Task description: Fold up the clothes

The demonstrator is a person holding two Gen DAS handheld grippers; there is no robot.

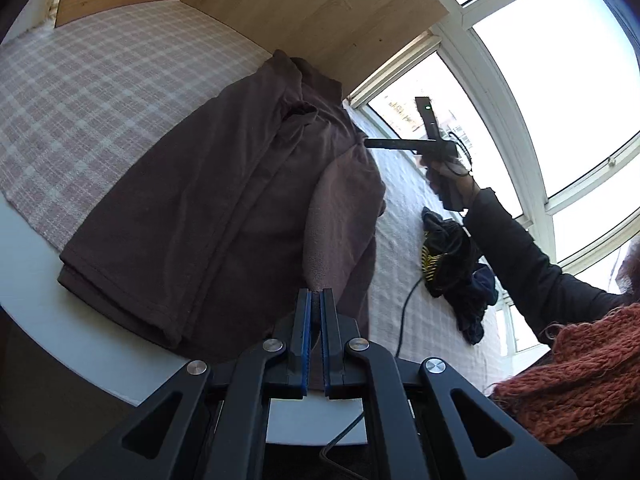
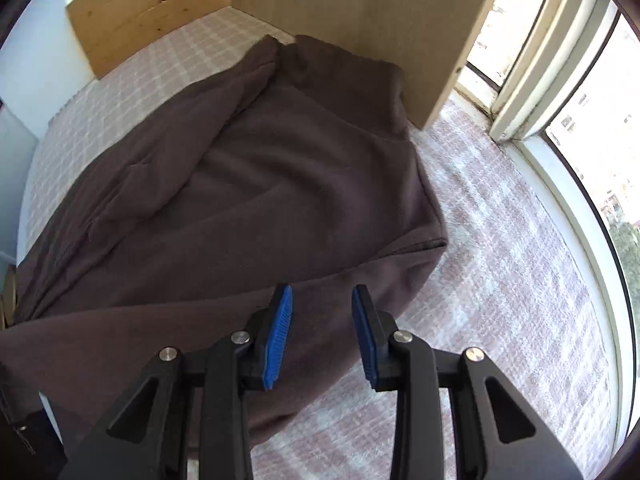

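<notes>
Two grippers, left gripper clenched on brown garment, right gripper released, hem underneath hidden.

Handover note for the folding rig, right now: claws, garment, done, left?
Left claw: shut on a fold of the brown garment.
Right claw: open, nothing between the pads, above the garment's near edge.
Garment lies on the checked cloth, one side already folded over lengthwise. A dark clothes pile waits beside it.
Left: finish folding the brown piece, then the pile.
</notes>
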